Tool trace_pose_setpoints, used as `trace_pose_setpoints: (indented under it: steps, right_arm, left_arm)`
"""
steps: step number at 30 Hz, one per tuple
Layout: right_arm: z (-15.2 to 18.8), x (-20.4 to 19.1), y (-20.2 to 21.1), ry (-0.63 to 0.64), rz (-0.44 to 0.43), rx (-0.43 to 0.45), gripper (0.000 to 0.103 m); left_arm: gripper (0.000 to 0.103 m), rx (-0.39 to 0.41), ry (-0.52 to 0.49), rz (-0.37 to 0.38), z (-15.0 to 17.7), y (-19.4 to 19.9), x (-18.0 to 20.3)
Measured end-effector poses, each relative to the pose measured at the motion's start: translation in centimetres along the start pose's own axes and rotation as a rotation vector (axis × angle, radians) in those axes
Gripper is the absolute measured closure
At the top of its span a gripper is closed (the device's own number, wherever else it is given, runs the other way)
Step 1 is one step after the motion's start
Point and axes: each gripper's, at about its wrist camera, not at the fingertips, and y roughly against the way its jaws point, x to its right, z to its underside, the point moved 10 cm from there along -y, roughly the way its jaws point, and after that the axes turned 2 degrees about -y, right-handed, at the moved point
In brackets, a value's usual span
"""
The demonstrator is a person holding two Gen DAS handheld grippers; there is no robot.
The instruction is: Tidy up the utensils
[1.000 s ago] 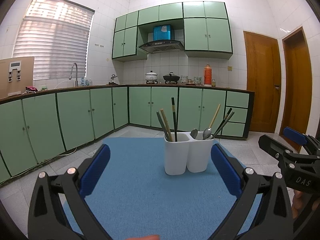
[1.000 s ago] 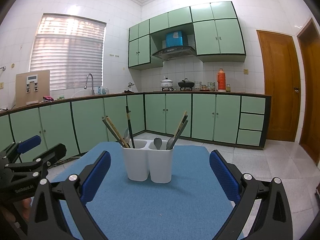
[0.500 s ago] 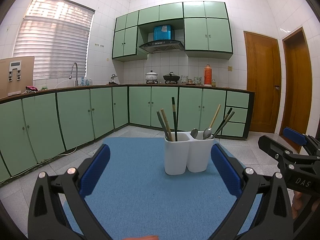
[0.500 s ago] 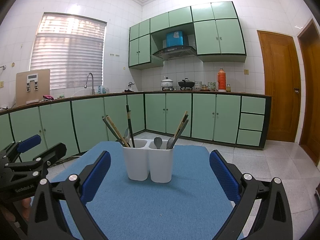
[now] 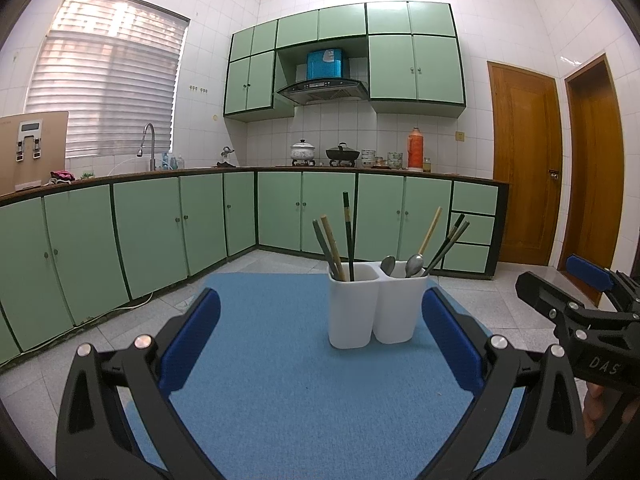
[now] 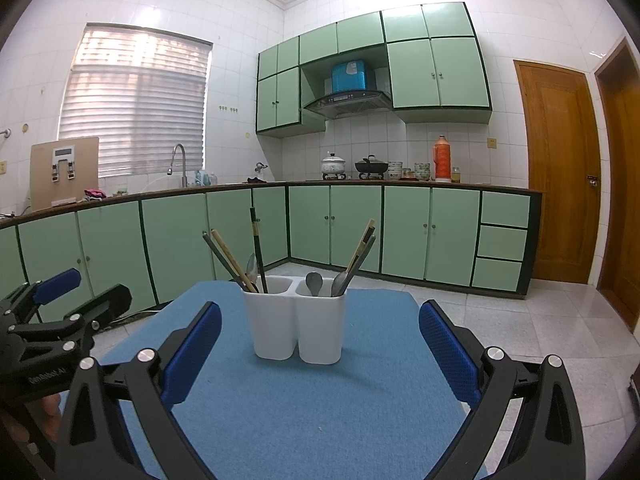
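A white two-compartment utensil holder (image 5: pixel 376 306) (image 6: pixel 298 320) stands upright on a blue mat (image 5: pixel 280 380) (image 6: pixel 304 400). Its left cup holds several chopsticks (image 5: pixel 334 248) (image 6: pixel 230 260). The right cup holds spoons (image 5: pixel 412 266) (image 6: pixel 314 283) and more chopsticks (image 5: pixel 444 246) (image 6: pixel 362 250). My left gripper (image 5: pixel 320 344) is open and empty, a short way in front of the holder. My right gripper (image 6: pixel 318 354) is open and empty too, also short of the holder. Each gripper shows at the edge of the other's view: the right gripper (image 5: pixel 576 308), the left gripper (image 6: pixel 60 312).
The mat covers a small table with tiled floor (image 5: pixel 132 320) around it. Green cabinets (image 5: pixel 160 232) and a counter with a sink tap (image 5: pixel 149 144), pots (image 5: pixel 320 152) and a thermos (image 5: pixel 415 148) run along the walls. Two wooden doors (image 5: pixel 524 160) stand at the right.
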Motion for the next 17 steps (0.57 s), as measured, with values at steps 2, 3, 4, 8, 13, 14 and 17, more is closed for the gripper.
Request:
trace_pose_setpoints:
  steps: [2,3,4,8,13,14,17]
  right_arm:
    - [0.0,0.03,0.01,0.0,0.0,0.0,0.006]
    - [0.0,0.07,0.02,0.0,0.001,-0.001,0.006]
    - [-0.01,0.09,0.03,0.0,0.001,-0.001,0.006]
    - [0.14,0.27,-0.04,0.001,0.005,-0.001,0.006]
    - [0.18,0.38,-0.04,0.002,0.004,-0.002,0.006]
    - [0.16,0.31,-0.05,0.001,0.004,-0.001,0.006]
    - [0.15,0.34,-0.03,0.001,0.003,-0.001,0.006]
  left_arm:
    - [0.005,-0.001,-0.001,0.0,0.02,0.0,-0.02]
    - [0.005,-0.002,0.0,0.0,0.02,-0.02,-0.01]
    - [0.005,-0.001,0.001,-0.001,0.07,0.09,0.1]
    - [0.005,-0.003,-0.002,0.0,0.18,0.03,0.21]
    - [0.005,-0.004,-0.003,-0.001,0.2,0.02,0.28]
    - [0.005,-0.004,-0.001,-0.001,0.2,0.03,0.23]
    - [0.005,-0.004,-0.001,-0.001,0.19,-0.01,0.27]
